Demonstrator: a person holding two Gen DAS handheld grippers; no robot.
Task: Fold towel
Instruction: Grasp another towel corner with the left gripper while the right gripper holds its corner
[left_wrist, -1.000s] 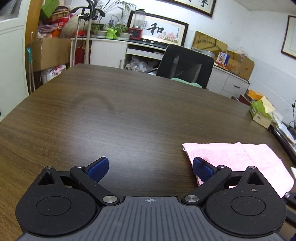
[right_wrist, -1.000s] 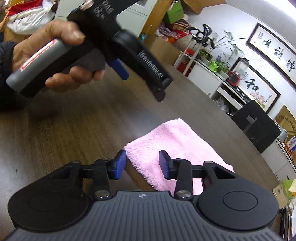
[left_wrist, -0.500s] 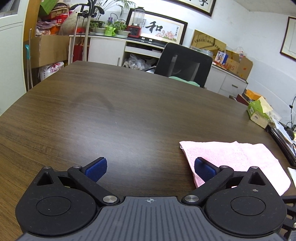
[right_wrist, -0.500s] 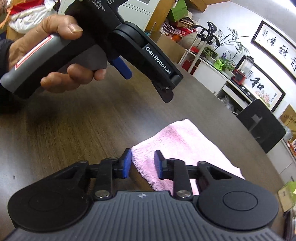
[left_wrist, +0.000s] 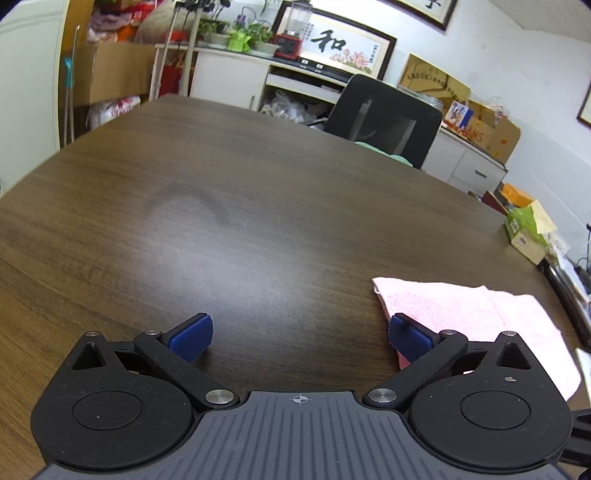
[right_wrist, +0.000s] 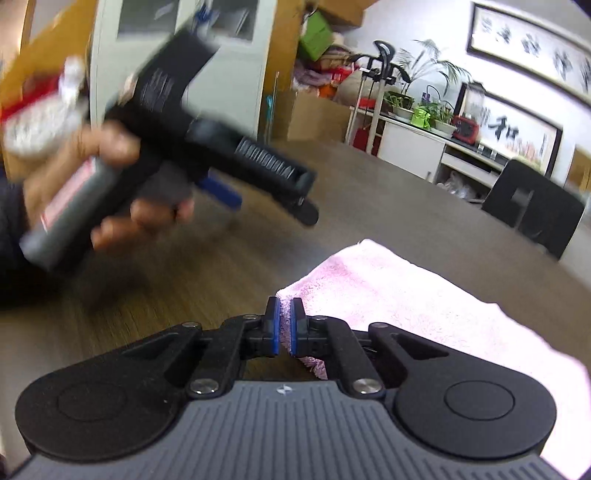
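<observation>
A pink towel (left_wrist: 476, 317) lies folded on the dark wooden table (left_wrist: 240, 206), low right in the left wrist view. My left gripper (left_wrist: 299, 334) is wide open and empty, with its right fingertip over the towel's near left edge. In the right wrist view my right gripper (right_wrist: 283, 326) is shut on the towel's (right_wrist: 399, 295) near corner, pink cloth showing between the blue pads. The left gripper (right_wrist: 207, 158) shows there blurred, held in a hand above the table to the left of the towel.
A black office chair (left_wrist: 384, 118) stands at the table's far edge. A green tissue box (left_wrist: 528, 229) and dark items sit at the right edge. White cabinets with plants, cardboard boxes and framed calligraphy line the back wall.
My right gripper has closed from open onto the towel's corner. The left gripper has stayed open and shifted a little above the table.
</observation>
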